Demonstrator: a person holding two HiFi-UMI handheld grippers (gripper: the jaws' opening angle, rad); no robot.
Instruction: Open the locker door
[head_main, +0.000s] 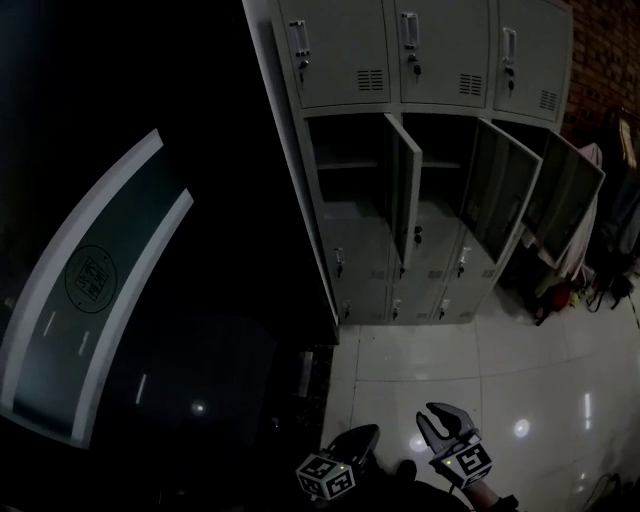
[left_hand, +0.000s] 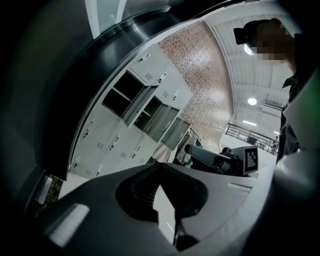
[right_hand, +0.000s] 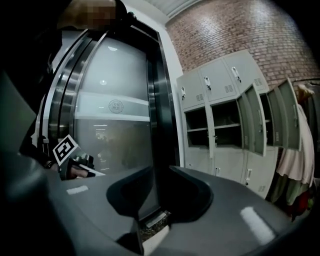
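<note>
Doors (head_main: 405, 195) in the middle row of the lockers (head_main: 345, 60) stand open, so the task looks done, while well away the left gripper (head_main: 368, 434) has jaws closed on nothing and the right gripper (head_main: 447, 418) has jaws apart, empty.

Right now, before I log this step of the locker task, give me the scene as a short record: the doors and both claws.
top row doors: three, closed
middle row doors: three, swung open
lower doors: closed
left gripper: claw shut, empty, low over the floor, touching no door
right gripper: claw open, empty, beside the left one
</note>
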